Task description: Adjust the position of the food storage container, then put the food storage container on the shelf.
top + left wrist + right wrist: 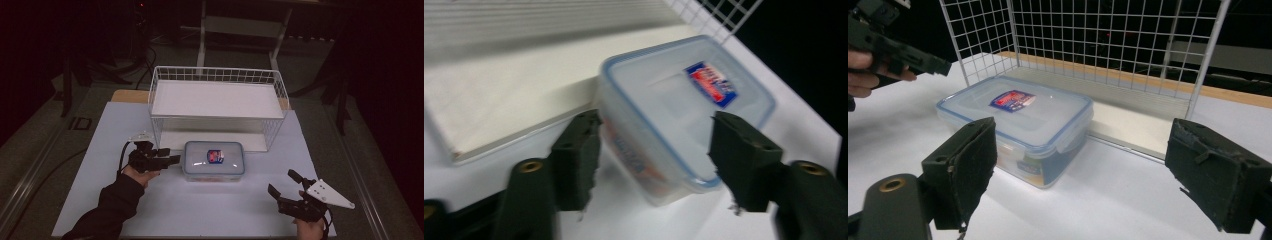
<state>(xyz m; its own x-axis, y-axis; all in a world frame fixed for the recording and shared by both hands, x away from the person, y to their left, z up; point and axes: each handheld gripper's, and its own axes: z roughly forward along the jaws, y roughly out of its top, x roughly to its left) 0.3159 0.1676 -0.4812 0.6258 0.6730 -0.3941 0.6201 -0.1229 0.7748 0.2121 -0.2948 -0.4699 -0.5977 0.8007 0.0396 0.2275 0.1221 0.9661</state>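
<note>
A lidded box (213, 160) sits on the table (200, 210), just in front of a wire rack (218, 107) that stands at the table's far side. A label (215, 155) lies on the box's lid. The left gripper (172, 160) is just beside the box's left end, above the table. The right gripper (282, 184) is nearer the front edge, to the right of the box and apart from it.

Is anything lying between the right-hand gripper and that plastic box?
Nothing: only bare white table separates the right gripper from the box, seen in the high view.
</note>
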